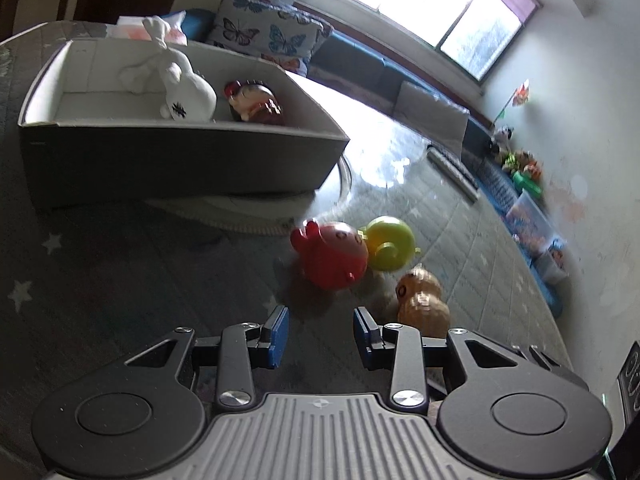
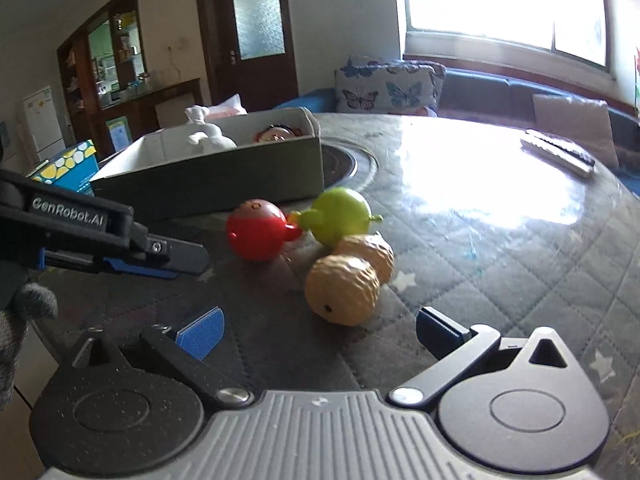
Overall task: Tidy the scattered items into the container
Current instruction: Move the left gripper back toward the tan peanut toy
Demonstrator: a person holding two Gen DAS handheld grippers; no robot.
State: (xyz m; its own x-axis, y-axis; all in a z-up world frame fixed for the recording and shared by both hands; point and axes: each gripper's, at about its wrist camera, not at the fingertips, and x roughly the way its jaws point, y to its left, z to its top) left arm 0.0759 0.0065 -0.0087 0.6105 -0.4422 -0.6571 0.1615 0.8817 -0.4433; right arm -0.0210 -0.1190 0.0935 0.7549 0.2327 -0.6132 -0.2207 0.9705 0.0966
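Both hand-held grippers (image 1: pixel 320 334) (image 2: pixel 320 334) angled down, open.

Red toy (image 1: pixel 334 256), yellow-green toy (image 1: pixel 390 244) and tan ridged peanut-shaped toy (image 1: pixel 422 298) are seen on a grey quilted cloth (image 1: pixel 100 272) printed with white stars. The box (image 1: pixel 176 160) is grey outside, white inside, with a white figure (image 1: pixel 186 88) and a red-brown doll (image 1: pixel 256 102) in it. Gripper pads (image 1: pixel 280 336) are blue; the cushion (image 1: pixel 264 32) is patterned with butterflies.

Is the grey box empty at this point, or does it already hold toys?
Partly filled. The grey box holds a white figure and a red-and-brown doll; the rest of its floor is bare.
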